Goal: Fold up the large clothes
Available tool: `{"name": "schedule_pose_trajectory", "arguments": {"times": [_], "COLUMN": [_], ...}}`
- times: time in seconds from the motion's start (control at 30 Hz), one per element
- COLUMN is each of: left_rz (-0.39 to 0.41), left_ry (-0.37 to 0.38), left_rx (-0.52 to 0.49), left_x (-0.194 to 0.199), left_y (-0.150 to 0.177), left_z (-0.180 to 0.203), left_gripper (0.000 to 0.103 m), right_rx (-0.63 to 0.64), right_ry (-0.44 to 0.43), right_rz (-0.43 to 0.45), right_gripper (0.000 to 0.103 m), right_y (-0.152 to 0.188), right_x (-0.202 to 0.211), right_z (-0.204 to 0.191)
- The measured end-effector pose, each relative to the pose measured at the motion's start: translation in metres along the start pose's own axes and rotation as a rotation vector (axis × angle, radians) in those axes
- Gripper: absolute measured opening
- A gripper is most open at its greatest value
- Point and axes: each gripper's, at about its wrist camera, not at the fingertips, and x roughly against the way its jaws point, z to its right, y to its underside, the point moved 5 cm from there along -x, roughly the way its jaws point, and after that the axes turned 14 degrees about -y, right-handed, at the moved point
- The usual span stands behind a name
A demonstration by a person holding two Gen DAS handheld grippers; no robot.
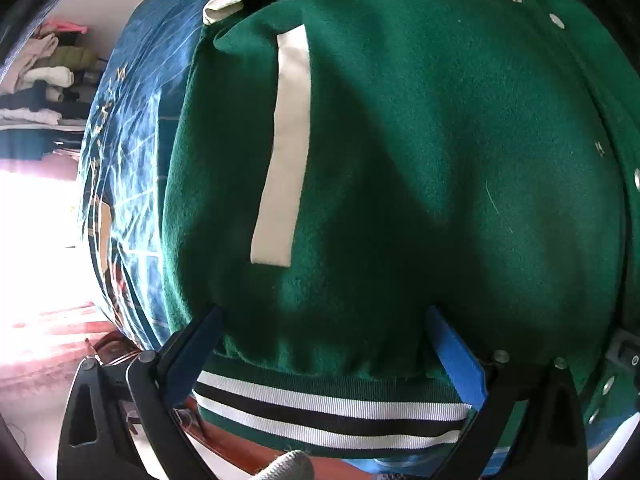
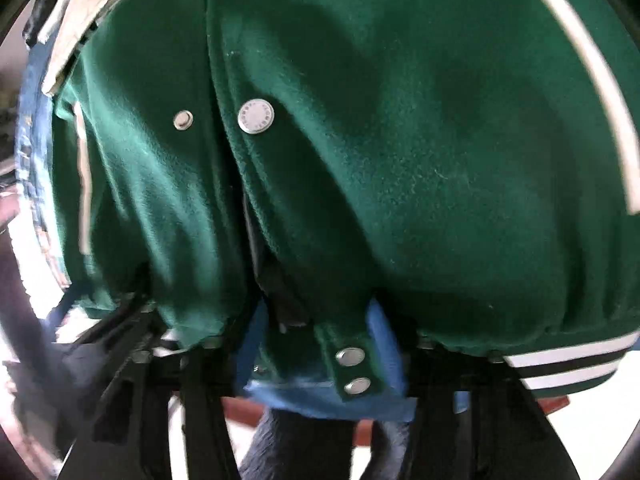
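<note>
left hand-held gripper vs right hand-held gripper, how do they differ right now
The left hand-held gripper stands wide open, fingers straddling the green jacket above its striped hem. The right hand-held gripper looks much narrower, at the snap-button front edge; blur hides whether it pinches. Both point down at the same jacket's bottom edge.

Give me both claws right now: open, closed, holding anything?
Left claw: open, straddling the green wool varsity jacket hem, not gripping.
Right claw: blurred at the jacket's snap edge; cannot tell.
</note>
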Motion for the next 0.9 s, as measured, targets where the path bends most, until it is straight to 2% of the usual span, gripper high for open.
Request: {"name": "schedule_pose_trajectory", "arguments": {"times": [0.03, 0.1, 0.13, 0.17, 0.23, 0.3, 0.43, 0.47, 0.5, 0.57, 0.6, 0.63, 0.73, 0.83, 0.9], "left_rz": [-0.005, -0.008, -0.01, -0.011, -0.009, -0.008, -0.011, -0.013, -0.014, -0.02, -0.021, -0.022, -0.021, -0.013, -0.009], "left_ry": [0.012, 0.029, 0.037, 0.044, 0.05, 0.05, 0.049, 0.046, 0.044, 0.041, 0.04, 0.039, 0.028, 0.014, 0.007], "left_rx": [0.012, 0.023, 0.031, 0.038, 0.042, 0.042, 0.039, 0.036, 0.036, 0.042, 0.044, 0.047, 0.046, 0.034, 0.025], "left_x": [-0.001, -0.002, -0.003, -0.004, -0.004, -0.002, 0.0, 0.001, 0.001, 0.001, 0.002, 0.003, 0.004, 0.005, 0.006], "left_y": [0.0, 0.002, 0.003, 0.004, 0.01, 0.014, 0.014, 0.014, 0.014, 0.014, 0.014, 0.014, 0.015, 0.015, 0.015], "left_z": [-0.003, -0.007, -0.009, -0.011, -0.013, -0.011, -0.011, -0.011, -0.01, -0.012, -0.012, -0.012, -0.01, -0.007, -0.005], "left_gripper": [0.103, 0.103, 0.103, 0.103, 0.103, 0.103, 0.103, 0.103, 0.103, 0.103, 0.103, 0.103, 0.103, 0.103, 0.103], "right_rx": [-0.019, -0.022, -0.031, -0.055, -0.057, -0.033, -0.057, -0.059, -0.053, -0.033, -0.009, 0.008, 0.056, 0.074, 0.075], "right_ry": [-0.04, -0.065, -0.103, -0.174, -0.229, -0.239, -0.209, -0.173, -0.157, -0.133, -0.115, -0.091, 0.005, 0.117, 0.133], "right_rz": [0.005, 0.022, 0.033, 0.039, 0.044, 0.06, 0.02, -0.009, -0.019, -0.001, 0.002, 0.005, -0.028, -0.111, -0.053], "right_gripper": [0.014, 0.011, 0.0, 0.0, 0.0, 0.0, 0.002, 0.004, 0.012, 0.039, 0.063, 0.074, 0.074, 0.074, 0.074], "right_y": [0.004, 0.009, 0.011, 0.015, 0.02, 0.021, 0.011, 0.01, 0.009, 0.01, 0.012, 0.013, 0.013, 0.015, 0.015], "right_x": [0.002, 0.006, 0.01, 0.015, 0.024, 0.032, 0.051, 0.047, 0.044, 0.048, 0.049, 0.048, 0.031, -0.01, -0.017], "right_z": [-0.003, -0.01, -0.013, -0.019, -0.031, -0.039, -0.016, -0.013, -0.011, -0.012, -0.013, -0.013, -0.002, 0.009, 0.011]}}
